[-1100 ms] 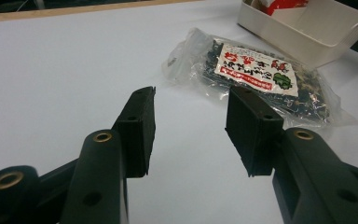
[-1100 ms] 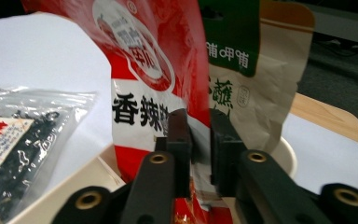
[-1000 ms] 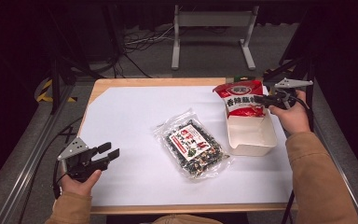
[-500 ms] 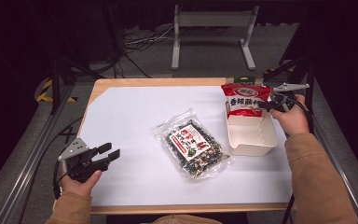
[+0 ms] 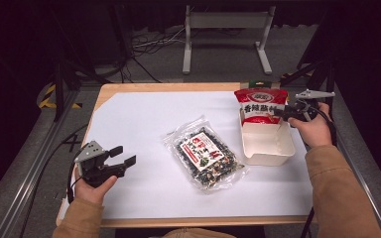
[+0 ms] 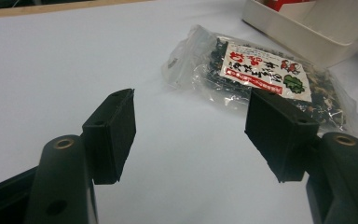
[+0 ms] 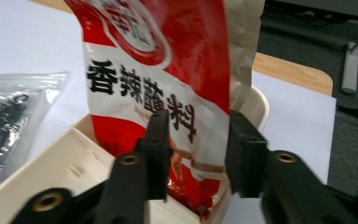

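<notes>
Red snack bag (image 5: 260,105) standing in the white tray (image 5: 268,148), right gripper (image 5: 284,113) just beside it

The bag is standing upright at the tray's far end, its edge between the right fingers (image 7: 156,149), which have just been opening and are no longer pressing it. The left gripper (image 5: 124,156), fingers released and empty, is pointing toward the seaweed packet (image 5: 206,156) lying flat on the worktop (image 5: 139,124).
</notes>
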Tool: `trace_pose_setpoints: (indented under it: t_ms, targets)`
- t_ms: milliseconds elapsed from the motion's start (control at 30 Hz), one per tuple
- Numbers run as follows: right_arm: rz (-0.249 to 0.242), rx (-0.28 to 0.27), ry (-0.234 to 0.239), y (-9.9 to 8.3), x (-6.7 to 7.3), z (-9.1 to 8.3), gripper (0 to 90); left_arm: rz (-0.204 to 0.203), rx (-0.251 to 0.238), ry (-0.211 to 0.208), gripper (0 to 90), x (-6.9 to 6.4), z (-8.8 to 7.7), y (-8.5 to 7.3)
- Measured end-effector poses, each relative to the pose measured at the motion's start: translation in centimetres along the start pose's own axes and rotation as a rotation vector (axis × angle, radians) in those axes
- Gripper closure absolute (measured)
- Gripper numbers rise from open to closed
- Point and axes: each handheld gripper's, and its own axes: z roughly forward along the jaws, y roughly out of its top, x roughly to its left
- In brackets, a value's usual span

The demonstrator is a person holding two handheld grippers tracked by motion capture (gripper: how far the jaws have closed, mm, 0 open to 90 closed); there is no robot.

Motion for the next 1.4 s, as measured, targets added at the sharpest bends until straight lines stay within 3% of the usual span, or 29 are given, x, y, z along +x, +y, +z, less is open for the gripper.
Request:
trace_pose_setpoints:
  t_ms: [133,267,500,667,767,933,1067,1267,1400]
  targets:
    - [-0.007,-0.019,-0.002,0.0,0.3,-0.7,53.5,0.001,0.018,-0.005,33.5,0.1,1.0,0.6]
    - [-0.035,-0.050,-0.015,0.0,0.9,-1.8,45.1,0.039,0.040,0.000,32.8,-0.1,1.8,1.7]
    - [-0.060,-0.110,-0.013,0.0,2.3,-3.8,44.1,0.065,0.058,0.014,31.9,-0.3,2.7,3.3]
    - [-0.079,-0.131,0.015,0.0,4.1,-5.3,46.0,0.069,0.075,0.001,31.4,-0.5,3.4,4.0]
    - [-0.086,-0.142,0.056,0.1,5.4,-6.0,46.5,0.069,0.084,-0.009,31.3,-0.4,3.7,4.3]
    - [-0.105,-0.150,0.130,-0.2,7.8,-6.5,46.8,0.053,0.110,-0.050,31.8,-0.3,4.3,5.1]
    - [-0.123,-0.151,0.175,-0.7,9.3,-6.3,46.5,0.069,0.110,-0.045,32.4,-0.4,4.8,5.6]
    - [-0.131,-0.169,0.209,-0.9,10.7,-6.1,45.1,0.057,0.119,-0.049,34.4,-0.5,5.8,6.1]
    - [-0.154,-0.176,0.184,-0.8,11.2,-6.0,44.1,0.044,0.139,-0.038,34.8,-0.4,6.6,6.2]
